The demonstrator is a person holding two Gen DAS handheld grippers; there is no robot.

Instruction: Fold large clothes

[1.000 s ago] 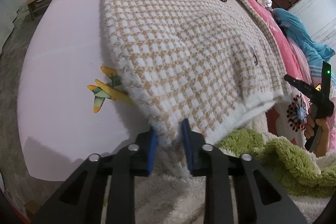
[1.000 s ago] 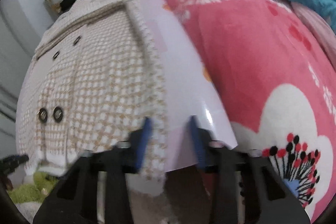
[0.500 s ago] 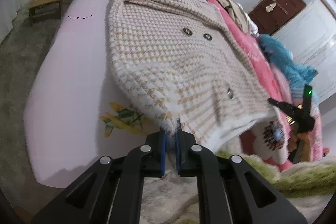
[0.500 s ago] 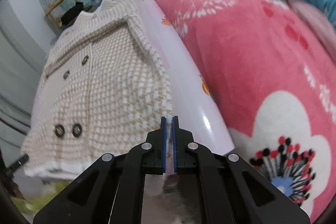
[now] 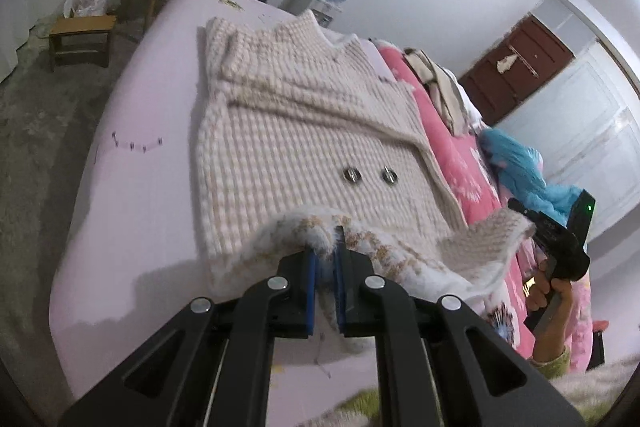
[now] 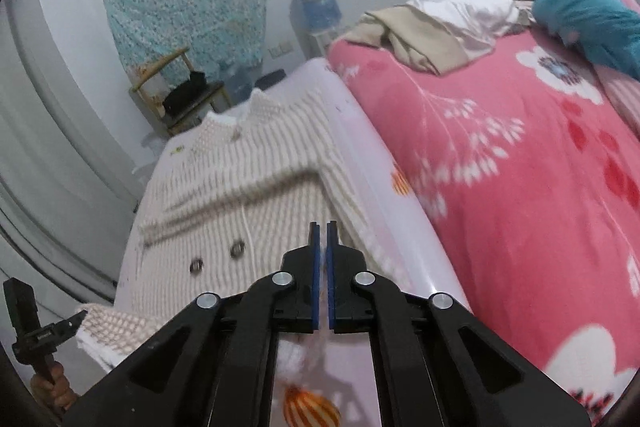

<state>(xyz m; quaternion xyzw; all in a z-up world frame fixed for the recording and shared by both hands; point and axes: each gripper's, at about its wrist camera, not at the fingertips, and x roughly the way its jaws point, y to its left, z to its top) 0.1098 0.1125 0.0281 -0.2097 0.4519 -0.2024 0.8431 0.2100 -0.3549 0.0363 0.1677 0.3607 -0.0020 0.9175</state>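
On the bed (image 5: 132,147), your coat (image 5: 300,131) lies spread flat on the pale sheet, collar toward the far end, two metal buttons (image 5: 370,175) showing on its front. Your left gripper (image 5: 325,259) is clamped on the fluffy white hem, which bunches up between its blue pads, and the near edge of the coat is raised off the sheet. Your right gripper (image 6: 320,251) has its pads pressed almost together; fuzzy white cloth shows low in the slit, so it seems to be pinching the hem's other corner, as the left view also shows at its tip (image 5: 524,223). Between the two, the hem hangs in a lifted fold. Beside the coat, to your right, lies a pink flowered quilt (image 6: 520,167) with loose clothes (image 6: 432,31) heaped on it.
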